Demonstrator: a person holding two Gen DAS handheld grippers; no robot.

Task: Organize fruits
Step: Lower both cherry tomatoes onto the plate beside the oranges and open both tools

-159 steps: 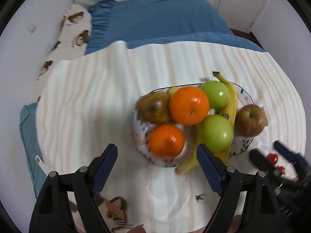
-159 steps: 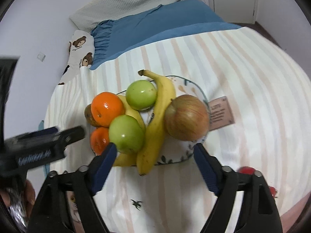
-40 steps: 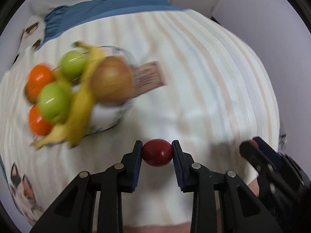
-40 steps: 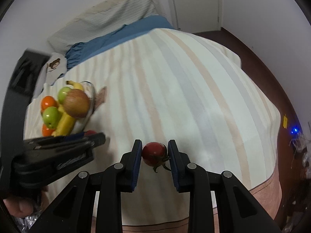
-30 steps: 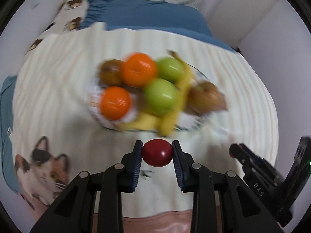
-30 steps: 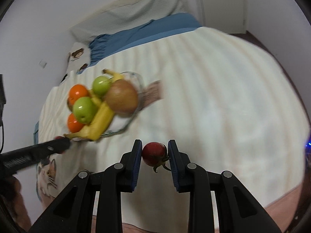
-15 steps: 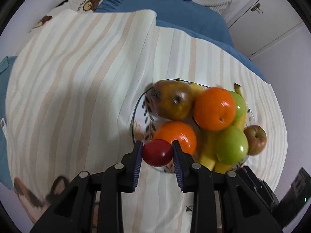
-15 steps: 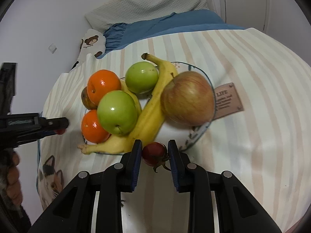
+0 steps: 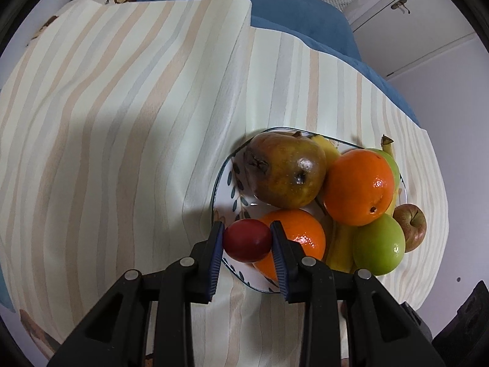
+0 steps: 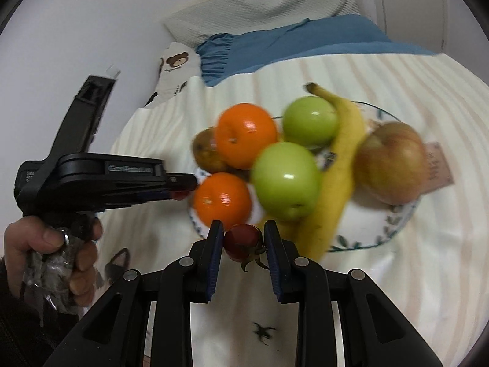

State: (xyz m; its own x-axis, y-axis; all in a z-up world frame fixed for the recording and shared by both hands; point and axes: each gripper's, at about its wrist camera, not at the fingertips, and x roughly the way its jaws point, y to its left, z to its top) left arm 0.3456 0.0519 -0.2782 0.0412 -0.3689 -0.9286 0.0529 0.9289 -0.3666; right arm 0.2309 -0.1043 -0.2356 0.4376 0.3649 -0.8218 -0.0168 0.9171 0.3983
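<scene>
Tomatoes fill both of your grippers. Your left gripper (image 9: pixel 247 240) is clamped on a smooth dark red tomato (image 9: pixel 247 240), its blue pads pressing either side. Your right gripper (image 10: pixel 243 242) is closed the same way on a second small red tomato (image 10: pixel 242 241), whose green stalk hangs out below the pads toward the camera.

Just beyond your left gripper's tips sits the near rim of a leaf-patterned plate (image 9: pixel 227 183) piled with fruit. Directly past the held tomato, slightly right, lies an orange (image 9: pixel 298 238). Farther ahead is a brownish pear (image 9: pixel 285 172), and to the right of it a second orange (image 9: pixel 359 186). A green apple (image 9: pixel 379 249) sits to the right of the gripper, with a red apple (image 9: pixel 411 226) beyond it at the plate's far right edge. Bits of banana (image 9: pixel 339 247) show between them.

From your right gripper, the same plate (image 10: pixel 394 227) lies straight ahead. One orange (image 10: pixel 223 203) is just past the tips and left, a green apple (image 10: pixel 287 179) just past and right, and a banana (image 10: pixel 334 165) runs away to the right of that. The reddish apple (image 10: pixel 391 162) is farther right. This view is blurred.

Your left gripper (image 10: pixel 180 191) shows well to the left of the right one, your hand (image 10: pixel 53 255) wrapped round its handle, its tip close beside the plate's left edge.

Everything rests on a striped cloth (image 9: pixel 107 116), with blue bedding (image 10: pixel 275 44) beyond.
</scene>
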